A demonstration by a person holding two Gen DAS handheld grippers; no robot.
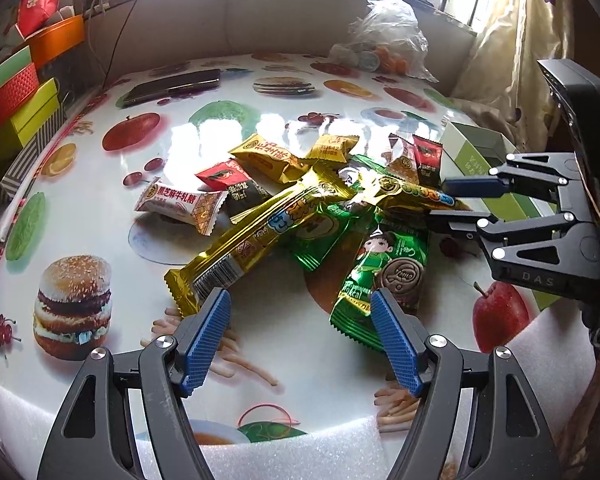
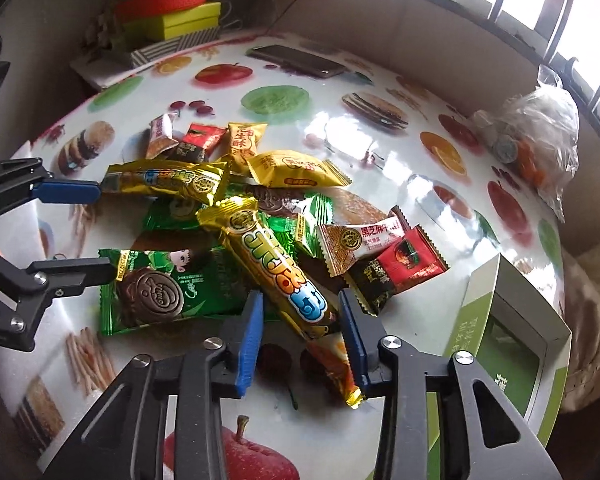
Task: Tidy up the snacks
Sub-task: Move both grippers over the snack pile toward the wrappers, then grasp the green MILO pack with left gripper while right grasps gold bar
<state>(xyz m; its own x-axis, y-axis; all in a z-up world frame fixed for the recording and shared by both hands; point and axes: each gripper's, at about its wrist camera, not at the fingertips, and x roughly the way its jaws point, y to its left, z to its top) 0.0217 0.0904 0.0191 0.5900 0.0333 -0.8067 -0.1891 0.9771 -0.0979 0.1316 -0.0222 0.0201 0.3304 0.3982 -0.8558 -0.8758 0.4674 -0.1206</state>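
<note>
Between the pads of my right claw (image 2: 300, 334) lies the near end of a long gold snack bar (image 2: 278, 268); the jaws stand narrowed about it, though whether the pads press the wrapper I cannot tell. Its long axis runs away from that claw into the snack pile (image 2: 260, 220) on the table (image 2: 380, 128). My left claw (image 1: 300, 336), jaws apart and empty, hovers beside the pile, farther from the bar. A green-and-white box (image 2: 512, 320) sits just right of the bar.
</note>
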